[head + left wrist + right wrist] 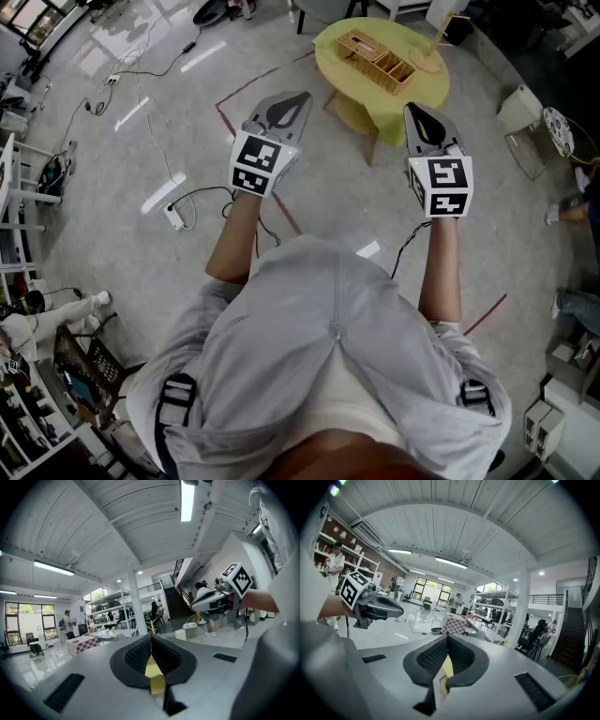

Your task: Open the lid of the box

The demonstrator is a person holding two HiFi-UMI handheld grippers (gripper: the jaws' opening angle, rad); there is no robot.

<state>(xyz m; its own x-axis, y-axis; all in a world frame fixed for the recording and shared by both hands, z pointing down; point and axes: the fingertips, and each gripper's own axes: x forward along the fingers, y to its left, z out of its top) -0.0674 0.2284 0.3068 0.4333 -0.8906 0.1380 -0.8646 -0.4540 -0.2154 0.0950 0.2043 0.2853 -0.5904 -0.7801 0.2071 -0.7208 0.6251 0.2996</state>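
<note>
A wooden box (pixel 377 59) with several compartments rests on a round yellow-green table (pixel 423 95) at the top of the head view, some way ahead of me. Both grippers are held out in the air short of the table and touch nothing. The left gripper (pixel 298 99) is shut, its black pads (pixel 136 656) pressed together with nothing between them. The right gripper (pixel 415 112) is shut as well, and it also holds nothing. Both gripper views look up at the ceiling and hall, so neither shows the box. Each gripper view shows the other gripper: right gripper (pixel 214 597), left gripper (pixel 378 607).
A power strip (pixel 175 217) and cables lie on the grey floor at left, crossed by red tape lines (pixel 228 123). A white chair (pixel 525 117) stands right of the table, shelving at far left. People stand far off in the hall.
</note>
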